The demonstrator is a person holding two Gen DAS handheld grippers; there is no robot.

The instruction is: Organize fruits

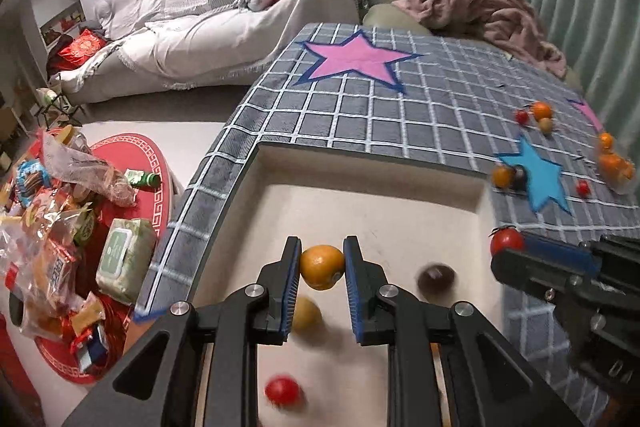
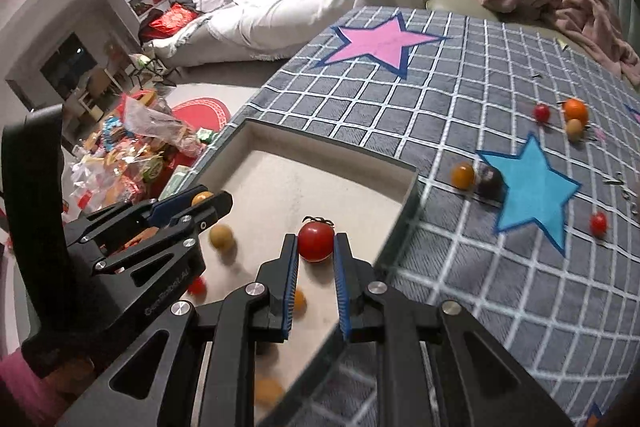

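Observation:
My left gripper (image 1: pixel 322 267) is shut on a small orange (image 1: pixel 322 267) and holds it above the beige tray (image 1: pixel 360 155). My right gripper (image 2: pixel 316 242) is shut on a red tomato (image 2: pixel 316 242) with a dark stem, above the tray's right side (image 2: pixel 404 203). Both show from the side in the other view: the left gripper (image 2: pixel 208 201), the right gripper with its tomato (image 1: pixel 507 242). Loose fruits lie in the tray: a yellow one (image 1: pixel 307 313), a dark one (image 1: pixel 436 277), a red one (image 1: pixel 282 391). More fruits lie on the cloth by the blue star (image 2: pixel 528 187).
The grey checked cloth (image 2: pixel 460 99) with a pink star (image 2: pixel 380 43) covers the table. Oranges and tomatoes (image 1: pixel 538 115) lie at its far right. A red round table (image 1: pixel 120 155) with snack bags stands left. A sofa (image 1: pixel 200 27) and an armchair with a pink blanket (image 1: pixel 480 7) stand behind.

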